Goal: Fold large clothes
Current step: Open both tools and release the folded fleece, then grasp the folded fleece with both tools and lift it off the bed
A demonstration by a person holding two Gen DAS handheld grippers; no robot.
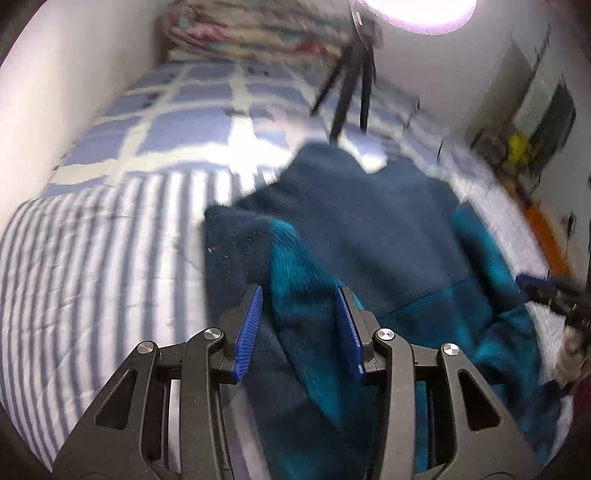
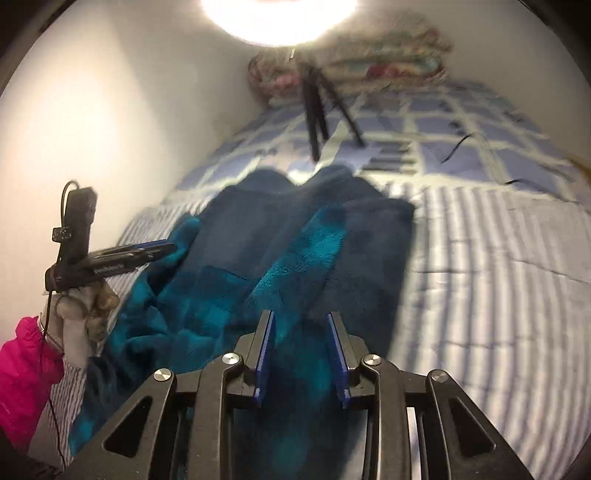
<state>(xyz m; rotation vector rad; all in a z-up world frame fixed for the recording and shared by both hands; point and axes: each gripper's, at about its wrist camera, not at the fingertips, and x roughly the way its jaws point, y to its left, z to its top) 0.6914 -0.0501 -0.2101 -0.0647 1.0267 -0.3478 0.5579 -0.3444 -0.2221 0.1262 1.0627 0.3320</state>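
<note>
The left hand-held gripper (image 1: 301, 295) sits closest in its own view, its blue pads (image 1: 248, 332) spread apart with a fold of teal-and-navy fleece garment (image 1: 369, 236) running up between them — whether the pads actually press the cloth cannot be told. The right hand-held gripper (image 2: 301, 321) is likewise parted, fleece lying between and under its fingers (image 2: 264, 354), grip uncertain. Largest in sight is the bed (image 1: 92, 258), covered by a quilt striped blue and white near the cameras and checked in blue squares farther off. The garment lies rumpled on the striped part, dark navy panels beside brighter teal ones. Beyond it a black tripod (image 2: 317, 110) stands on the checked part, with folded bedding (image 1: 258, 33) piled at the far wall. In the right view a pale gloved hand (image 2: 79, 310) below a pink sleeve (image 2: 26, 369) grips the left tool — its fingers point at the garment's edge.
</note>
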